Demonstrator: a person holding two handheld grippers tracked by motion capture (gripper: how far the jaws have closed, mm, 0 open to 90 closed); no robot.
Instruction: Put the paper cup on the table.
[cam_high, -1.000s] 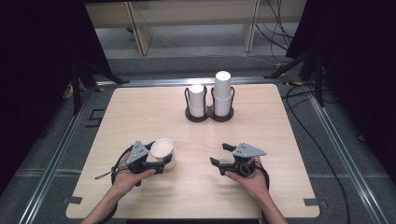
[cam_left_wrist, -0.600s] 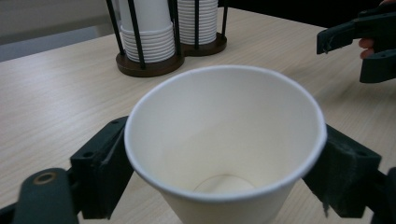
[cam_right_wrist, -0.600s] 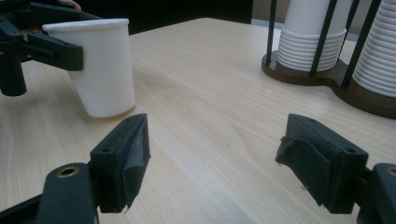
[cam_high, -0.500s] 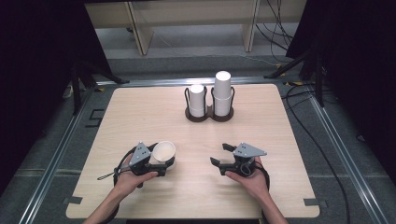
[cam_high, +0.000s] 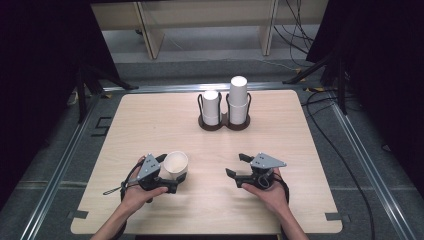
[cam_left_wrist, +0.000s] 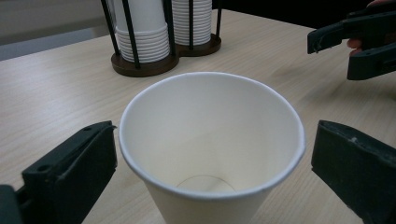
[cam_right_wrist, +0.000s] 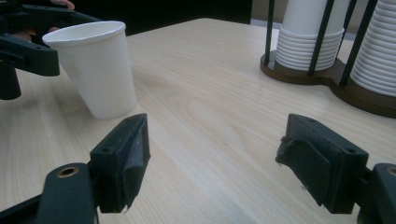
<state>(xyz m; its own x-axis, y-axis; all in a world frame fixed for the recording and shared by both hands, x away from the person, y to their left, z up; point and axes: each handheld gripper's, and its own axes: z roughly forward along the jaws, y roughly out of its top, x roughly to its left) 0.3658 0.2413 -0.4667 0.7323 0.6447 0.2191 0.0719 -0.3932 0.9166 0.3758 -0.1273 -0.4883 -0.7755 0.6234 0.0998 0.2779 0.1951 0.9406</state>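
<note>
- Paper cup (cam_high: 175, 164): upright on the table (cam_high: 150, 120), near edge, left of centre, between the jaws of the left gripper (cam_high: 167, 176).
- Just been spreading, pads now clear of the cup wall: release step, judged finished.
- Right gripper (cam_high: 237, 166): spread, empty.
- Next: back off without tipping.
- No legible writing.

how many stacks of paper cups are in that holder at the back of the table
2: a shorter stack in the holder's left ring and a taller stack in its right ring. The cups within each stack can't be counted.
</note>
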